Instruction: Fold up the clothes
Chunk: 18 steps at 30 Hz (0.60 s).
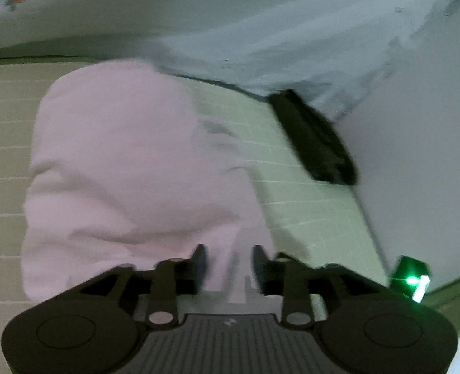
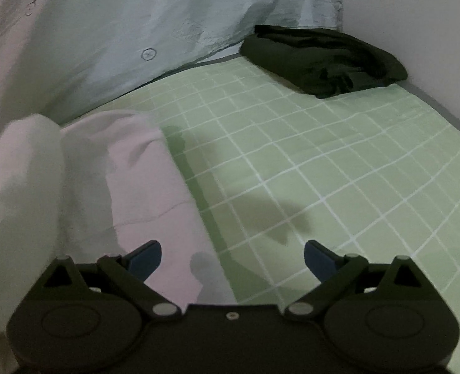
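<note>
your left gripper (image 1: 229,260) pinches the pink garment (image 1: 130,168), right gripper (image 2: 232,257) spread empty; a jerk could undo its folds

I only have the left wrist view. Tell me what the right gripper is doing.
Observer: The right gripper is wide open, holding nothing, over the near edge of the pink garment.
Operator: Describe the dark thing by the wall.
Observer: It is a dark folded garment lying in the far corner of the green checked sheet.
Operator: Check for anything between it and the pink one.
Observer: Only bare sheet; the two garments lie well apart.
</note>
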Each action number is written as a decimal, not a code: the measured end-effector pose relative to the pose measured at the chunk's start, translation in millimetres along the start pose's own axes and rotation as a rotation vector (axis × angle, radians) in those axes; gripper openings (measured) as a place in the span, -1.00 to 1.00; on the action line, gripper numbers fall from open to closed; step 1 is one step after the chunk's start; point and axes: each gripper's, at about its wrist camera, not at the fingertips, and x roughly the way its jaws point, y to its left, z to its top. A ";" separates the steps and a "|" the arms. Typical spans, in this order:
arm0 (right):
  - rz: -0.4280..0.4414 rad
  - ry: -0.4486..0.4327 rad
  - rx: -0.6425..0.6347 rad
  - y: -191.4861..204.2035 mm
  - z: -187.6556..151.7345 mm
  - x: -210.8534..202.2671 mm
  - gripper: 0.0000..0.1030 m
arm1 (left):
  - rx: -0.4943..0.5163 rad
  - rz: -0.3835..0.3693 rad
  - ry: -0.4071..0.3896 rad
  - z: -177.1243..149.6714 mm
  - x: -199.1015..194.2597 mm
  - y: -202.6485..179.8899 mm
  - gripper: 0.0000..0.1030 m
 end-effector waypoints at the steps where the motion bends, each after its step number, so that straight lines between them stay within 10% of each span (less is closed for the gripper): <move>1: 0.012 0.001 0.002 0.5 -0.3 0.1 0.93 | 0.005 -0.008 -0.014 -1.4 -4.2 -1.0 0.28; 10: 0.299 -0.015 0.091 12.3 13.9 -5.0 0.93 | -0.094 0.149 -0.136 -6.5 -42.4 33.6 0.49; 18: 0.703 0.187 0.364 40.8 24.1 34.8 0.92 | -0.282 0.252 -0.172 -23.5 -59.7 83.9 0.49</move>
